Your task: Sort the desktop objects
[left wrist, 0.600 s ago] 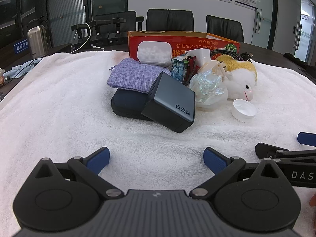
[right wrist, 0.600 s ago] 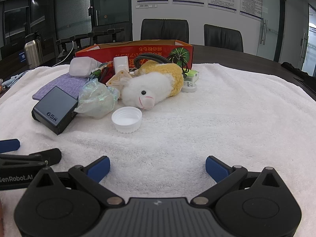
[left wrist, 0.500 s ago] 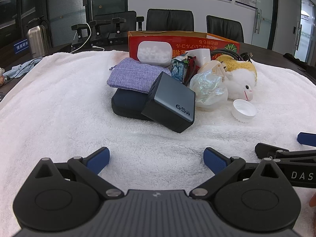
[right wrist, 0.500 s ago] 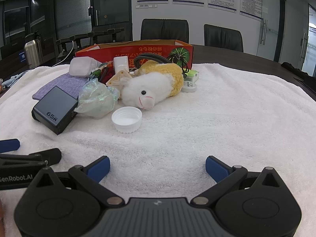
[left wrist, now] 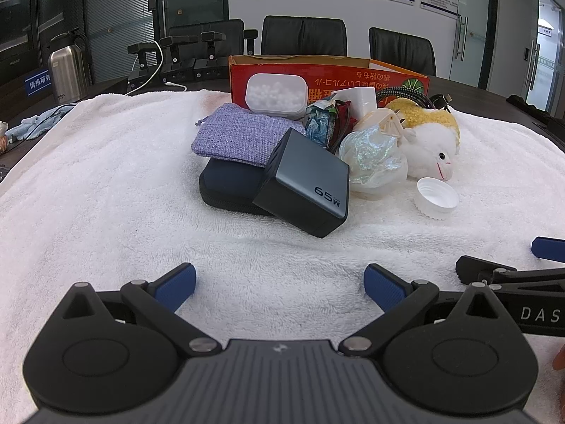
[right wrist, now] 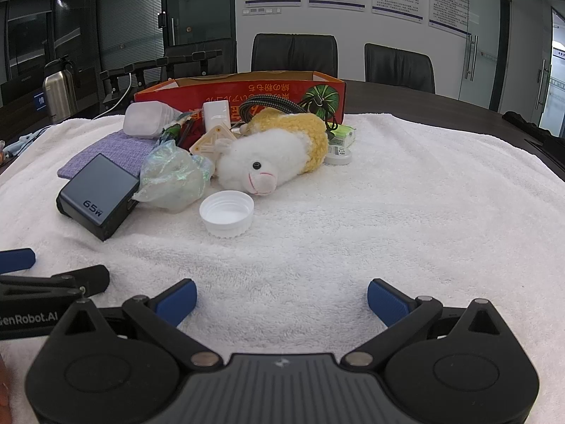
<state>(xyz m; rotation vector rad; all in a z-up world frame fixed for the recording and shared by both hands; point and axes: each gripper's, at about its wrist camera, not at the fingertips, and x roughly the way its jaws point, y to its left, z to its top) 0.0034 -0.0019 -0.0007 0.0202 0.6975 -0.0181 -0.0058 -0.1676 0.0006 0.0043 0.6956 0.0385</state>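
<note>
A pile of small objects lies on a white towel [left wrist: 106, 183]. In it are a dark 65W charger [left wrist: 305, 190] leaning on a dark zip case [left wrist: 226, 190], a purple cloth pouch [left wrist: 243, 134], a clear box of white beads [left wrist: 275, 96], a crumpled iridescent wrapper [left wrist: 374, 162], a plush sheep [right wrist: 275, 155] and a white bottle cap [right wrist: 226, 213]. My left gripper [left wrist: 279, 284] is open, short of the charger, nothing between its blue pads. My right gripper [right wrist: 281, 298] is open too, short of the cap.
A red cardboard box [right wrist: 247, 95] stands behind the pile, with a white plug [right wrist: 216, 115], a braided cable [right wrist: 272, 104] and a tape roll [right wrist: 338, 154] near it. Black chairs [right wrist: 295, 51], a steel flask [left wrist: 67, 69] and camera stands [left wrist: 176, 53] are at the table's far side.
</note>
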